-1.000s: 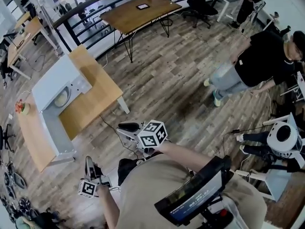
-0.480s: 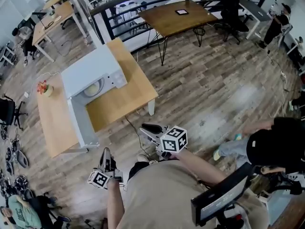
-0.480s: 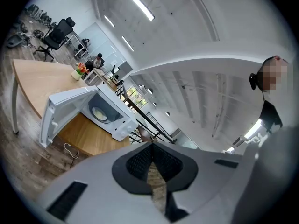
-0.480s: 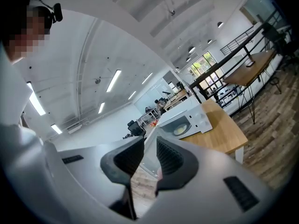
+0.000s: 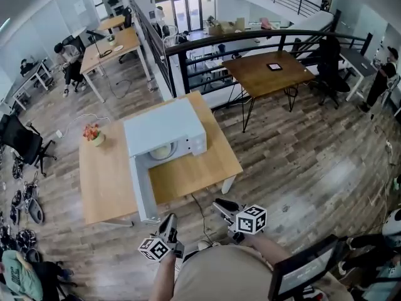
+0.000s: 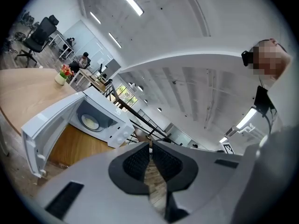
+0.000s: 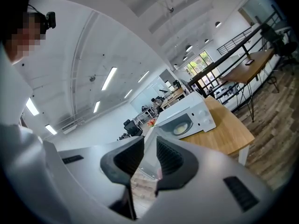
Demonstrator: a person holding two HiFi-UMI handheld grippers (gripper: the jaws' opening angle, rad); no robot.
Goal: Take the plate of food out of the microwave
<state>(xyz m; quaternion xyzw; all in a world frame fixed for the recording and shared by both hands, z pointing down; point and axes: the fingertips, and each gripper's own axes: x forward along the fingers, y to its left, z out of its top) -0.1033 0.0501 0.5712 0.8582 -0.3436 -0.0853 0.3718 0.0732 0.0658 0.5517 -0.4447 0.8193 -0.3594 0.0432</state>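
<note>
— Wooden floor [image 5: 301, 168] is stretching all around. What is standing ahead of the grippers?
— A light wood table [image 5: 200, 174] is carrying the white microwave [image 5: 164, 127], its door [image 5: 143, 193] swinging open toward the left gripper [image 5: 169, 221].
— Where is the plate of food [image 5: 161, 150] sitting?
— Inside the microwave, well ahead of both grippers and touching neither.
— And the jaws?
— The left ones are pressing together, empty. The right gripper [image 5: 224, 205] is keeping a narrow gap, with nothing between its jaws, and hovering just short of the table's near edge.
</note>
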